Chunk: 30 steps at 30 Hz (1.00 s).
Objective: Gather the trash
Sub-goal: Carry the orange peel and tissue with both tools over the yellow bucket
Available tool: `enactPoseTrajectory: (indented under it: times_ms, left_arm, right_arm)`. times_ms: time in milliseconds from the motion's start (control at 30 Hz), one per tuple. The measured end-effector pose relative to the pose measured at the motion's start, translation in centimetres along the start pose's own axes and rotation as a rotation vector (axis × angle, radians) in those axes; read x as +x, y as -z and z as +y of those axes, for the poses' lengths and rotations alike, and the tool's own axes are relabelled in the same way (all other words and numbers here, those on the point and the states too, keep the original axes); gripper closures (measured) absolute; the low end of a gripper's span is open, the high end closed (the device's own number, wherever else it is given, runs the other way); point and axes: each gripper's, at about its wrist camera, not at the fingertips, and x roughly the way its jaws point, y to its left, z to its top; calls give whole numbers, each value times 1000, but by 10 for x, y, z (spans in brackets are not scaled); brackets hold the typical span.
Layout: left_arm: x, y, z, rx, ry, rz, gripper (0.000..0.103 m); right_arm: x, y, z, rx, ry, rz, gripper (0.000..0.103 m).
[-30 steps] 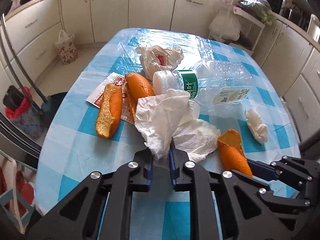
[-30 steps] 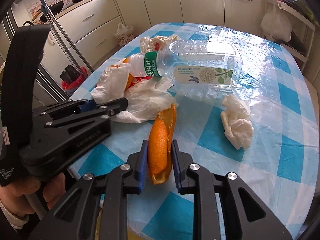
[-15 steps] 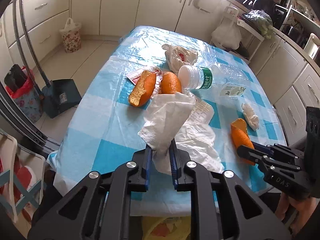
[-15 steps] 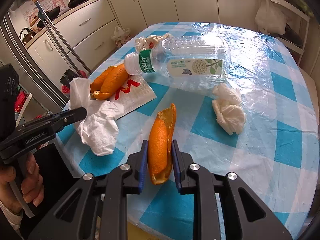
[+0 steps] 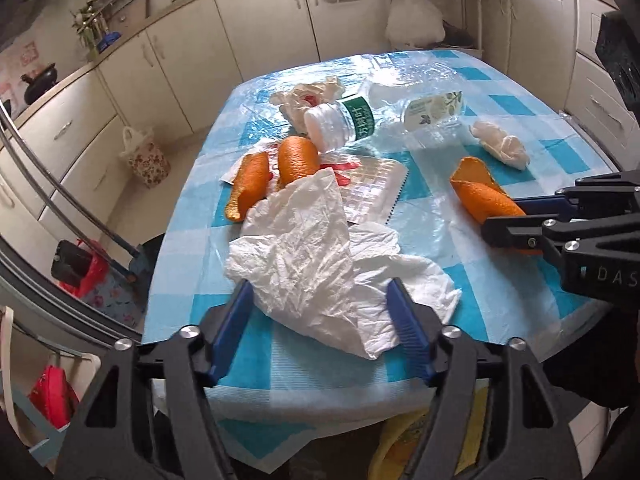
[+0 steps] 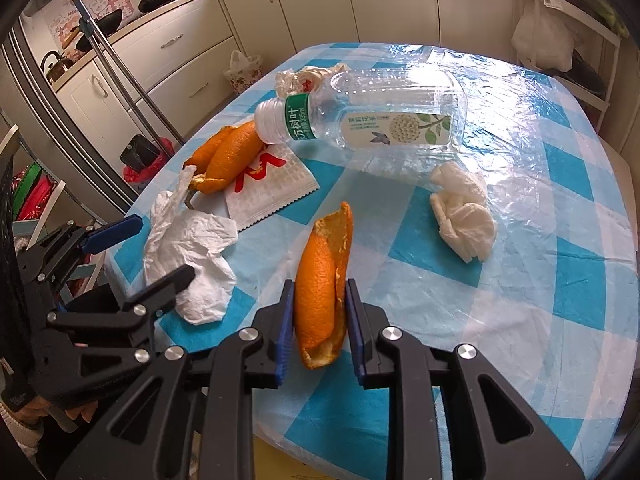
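Tissue (image 5: pixel 320 256) is what you stand to lose first: your left gripper (image 5: pixel 320 320) has its jaws opening, the crumpled white sheet lies between the blue pads without being pressed, and it sits at the near edge of the checked table (image 5: pixel 188 280), part of it hanging toward the rim. I can't see a bin for certain; only something yellow shows below the edge, so if the sheet is meant to fall there, it may snag on the tablecloth or drift past. Your right gripper (image 6: pixel 320 320) is closed narrowly on an orange peel (image 6: pixel 324 280), held upright by its lower part; that curled rind is stiff and slick, so a tilt of the wrist could let it pivot or slide out. Mind the two tools crowding each other at this corner, since a bump could knock the peel loose. Farther back, the plastic bottle (image 6: pixel 380 116) lies on its side and could roll if nudged, near two more peels (image 5: pixel 276 172), a snack wrapper (image 6: pixel 272 184) and a wadded tissue (image 6: pixel 464 212).
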Motion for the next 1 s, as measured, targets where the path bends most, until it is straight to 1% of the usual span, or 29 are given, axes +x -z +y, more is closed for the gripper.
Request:
enactPoseTrajectory:
  times_ms: [33,67,100,133,167,200,333,400,533,633,833,1000]
  left_arm:
    - [0,0,1,-11,23,-4,64]
    - [-1,-1,1,-20,43,-6,73]
    - [0,-1,2,-26,51,-2,87]
    - [-1,-1,4,-33,57,0,93]
    - [-2,-1,8,-51,77,5,94]
    - [-4,0,13,-72,93,6,96]
    - [-22,2,30,-150,150,-23,96]
    - [-32,4,36,-170,164,-36,96]
    - [-55,7,51,-245,206,-56,96]
    - [-77,9,57,-283,222,-91,96]
    - [-125,12,68,-323,246,-178,96]
    - [-157,15,74,-334,265,-229,96]
  right_arm:
    - [0,0,0,0,0,0,78]
    - [0,-1,1,0,0,0,78]
    - [0,-1,1,0,0,0,78]
    - [0,0,1,-1,-2,0,78]
    - [0,-1,2,-1,-4,0,78]
    - [-1,-1,3,1,-7,2,78]
    - [-7,1,8,-5,-15,-18,79]
    - [-12,2,10,-5,-23,-35,79]
    - [-32,5,15,-7,-38,-94,79]
    - [-49,12,18,-1,-54,-151,79]
    - [-82,36,32,10,-75,-253,79]
    - [-105,56,40,28,-78,-318,79]
